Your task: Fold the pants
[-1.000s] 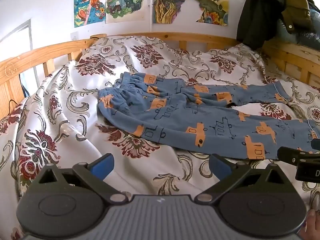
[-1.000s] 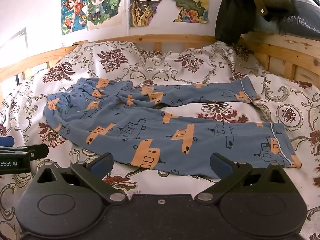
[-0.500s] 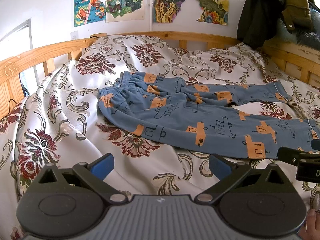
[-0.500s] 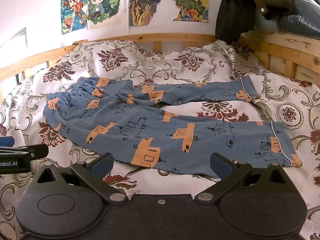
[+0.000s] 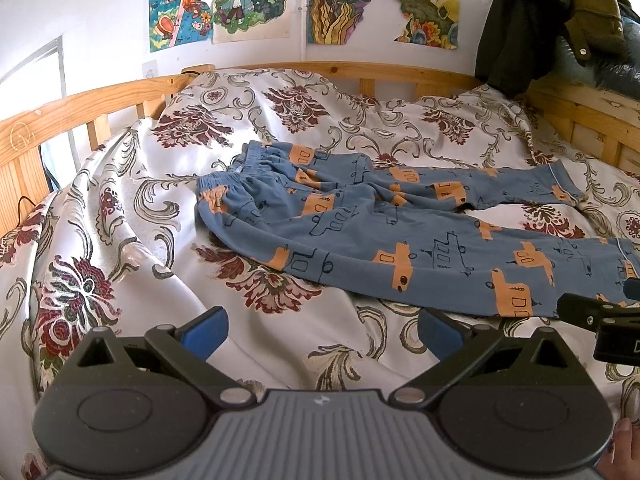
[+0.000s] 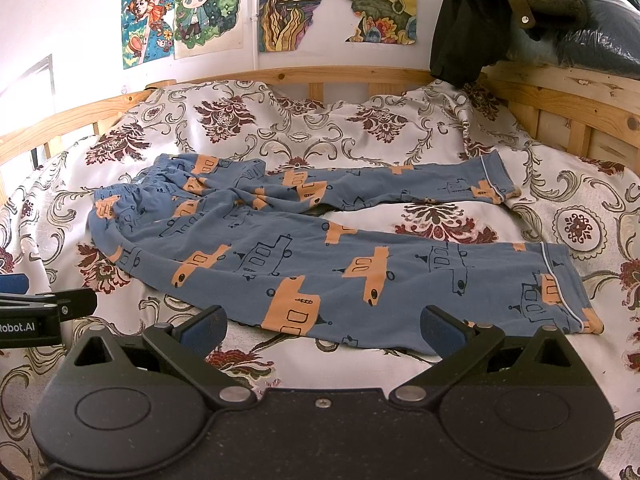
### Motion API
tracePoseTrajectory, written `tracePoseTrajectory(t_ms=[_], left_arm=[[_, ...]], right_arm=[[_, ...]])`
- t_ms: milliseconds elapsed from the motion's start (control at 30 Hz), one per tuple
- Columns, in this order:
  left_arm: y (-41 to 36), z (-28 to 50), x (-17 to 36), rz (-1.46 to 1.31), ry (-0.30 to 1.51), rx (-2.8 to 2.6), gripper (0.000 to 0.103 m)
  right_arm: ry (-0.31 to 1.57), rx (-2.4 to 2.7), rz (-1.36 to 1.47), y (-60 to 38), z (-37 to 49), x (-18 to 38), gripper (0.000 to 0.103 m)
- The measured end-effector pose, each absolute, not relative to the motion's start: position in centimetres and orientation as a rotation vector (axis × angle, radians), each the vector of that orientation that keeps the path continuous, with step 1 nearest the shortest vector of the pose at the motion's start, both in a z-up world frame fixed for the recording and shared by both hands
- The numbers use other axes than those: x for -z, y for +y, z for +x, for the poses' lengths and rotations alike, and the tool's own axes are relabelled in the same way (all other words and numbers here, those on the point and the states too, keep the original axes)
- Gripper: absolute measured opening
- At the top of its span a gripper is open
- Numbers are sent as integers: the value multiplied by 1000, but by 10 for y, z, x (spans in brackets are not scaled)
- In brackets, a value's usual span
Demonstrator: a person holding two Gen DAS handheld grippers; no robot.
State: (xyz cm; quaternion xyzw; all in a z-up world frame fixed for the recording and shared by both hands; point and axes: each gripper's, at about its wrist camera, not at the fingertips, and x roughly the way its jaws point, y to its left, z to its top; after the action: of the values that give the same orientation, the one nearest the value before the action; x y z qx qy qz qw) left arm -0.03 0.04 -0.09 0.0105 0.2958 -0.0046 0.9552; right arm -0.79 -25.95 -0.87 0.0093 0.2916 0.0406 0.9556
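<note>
Pants point(image 6: 280, 256) lie spread on the bed point(image 6: 400, 128), waistband to the left, both legs running right and splayed apart w/ quilt showing between them. Nothing folded yet, so the step in hand looks like laying one leg over the other.

Left gripper point(image 5: 320, 330): fingers wide apart, empty, hovering over bare quilt just short of the near leg. Right gripper point(image 6: 324, 326): also wide open, nothing held, right at the near leg's lower edge.

To do it well, prob. pinch the near leg at two pts, left near the waistband point(image 5: 218, 182), right at the cuff point(image 6: 560, 280). Grab only the pants fabric, not the quilt under it. Lift both ends together and match the edges to the far leg point(image 6: 400, 188). The crotch area is bunched, so smooth it or the fold may come out crooked.
</note>
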Motion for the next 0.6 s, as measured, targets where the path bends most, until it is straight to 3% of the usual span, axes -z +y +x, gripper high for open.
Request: tracePoseTrajectory(t_ms=[600], left_arm=[[6, 6, 13, -16, 682, 23, 103]], right_arm=[[580, -114, 14, -259, -10, 7, 102]])
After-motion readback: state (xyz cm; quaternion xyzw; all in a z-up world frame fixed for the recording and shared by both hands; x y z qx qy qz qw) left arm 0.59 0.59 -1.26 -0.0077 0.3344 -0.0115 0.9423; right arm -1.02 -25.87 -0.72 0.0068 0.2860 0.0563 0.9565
